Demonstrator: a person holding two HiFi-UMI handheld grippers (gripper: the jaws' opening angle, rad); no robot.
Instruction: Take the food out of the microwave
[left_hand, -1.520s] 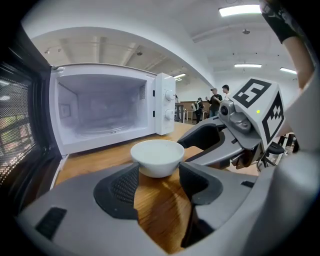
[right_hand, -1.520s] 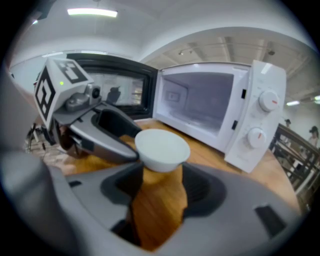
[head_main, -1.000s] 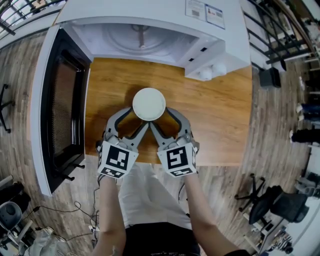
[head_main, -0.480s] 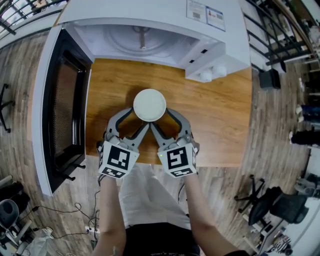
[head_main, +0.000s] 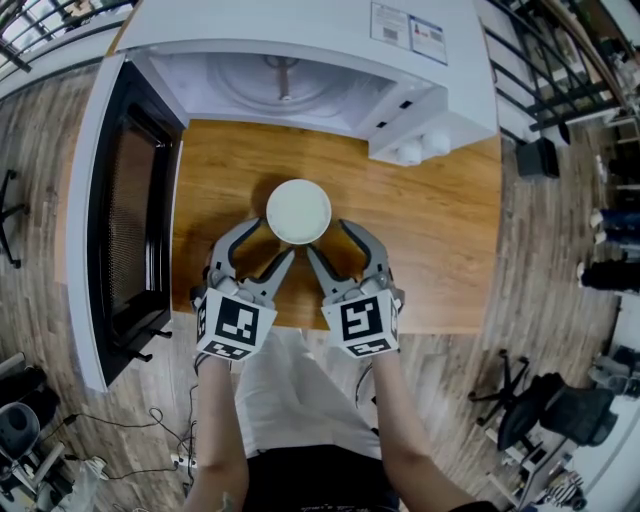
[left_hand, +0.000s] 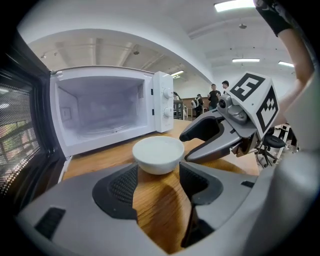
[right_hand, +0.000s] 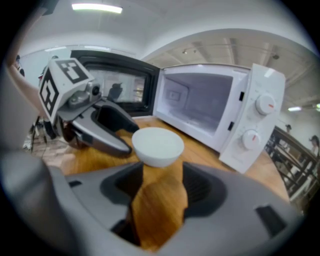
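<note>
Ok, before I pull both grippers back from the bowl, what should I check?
1. Bowl out of the microwave, upright on the table: ok.
2. Left gripper jaws apart, not pressing the bowl: ok.
3. Right gripper jaws apart, not pressing the bowl: ok.
4. Nothing left inside the microwave: ok.
5. Microwave door shut: not ok, it stands wide open.
6. What the bowl holds: cannot tell.
</note>
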